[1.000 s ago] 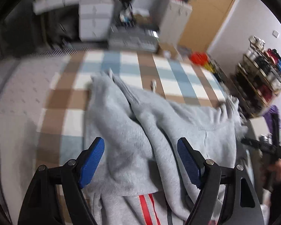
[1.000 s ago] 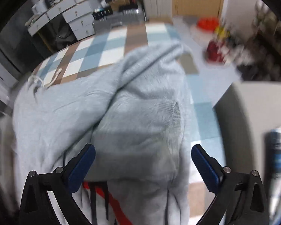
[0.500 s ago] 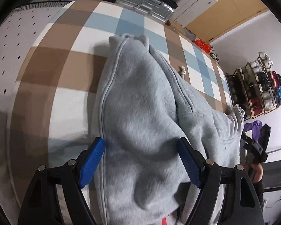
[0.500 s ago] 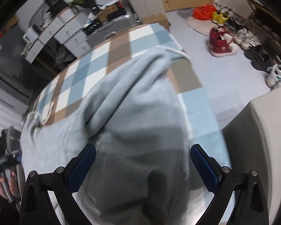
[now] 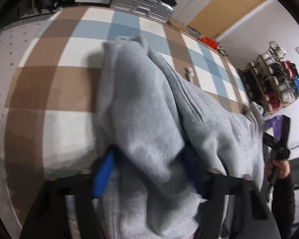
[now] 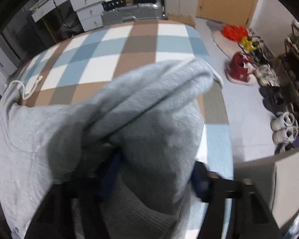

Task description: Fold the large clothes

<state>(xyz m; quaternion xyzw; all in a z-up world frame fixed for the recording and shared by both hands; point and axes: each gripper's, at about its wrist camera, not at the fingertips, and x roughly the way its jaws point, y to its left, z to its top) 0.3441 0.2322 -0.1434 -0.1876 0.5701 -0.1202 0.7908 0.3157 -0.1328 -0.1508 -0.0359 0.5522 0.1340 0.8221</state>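
Now the grasping step is in hand: both grippers have just been closing, each with a thick roll of the grey sweatshirt (image 5: 149,107) between its jaws. The left gripper (image 5: 147,171) pinches a bunched fold, its blue pads half buried in fleece; the right gripper (image 6: 155,171) bites a similar wad, though motion blur makes it hard to say how firmly either pad presses. Ahead of both grippers the garment lies heaped on the checked bedspread (image 5: 73,45), running away from the jaws in two long ridges with a seam groove between them. A white drawstring (image 6: 28,87) trails off it onto the cover, well to the left of the right gripper.

By my judgement the fold itself has not begun. The next move calls for lifting both holds together and carrying them forward over the body, keeping the cloth taut between the grippers so it lands flat.

The fabric is soft, brushed fleece outside, with ribbed knit just below the right gripper's jaws. It is bulky and limp, so it will sag and slide under a shallow bite.
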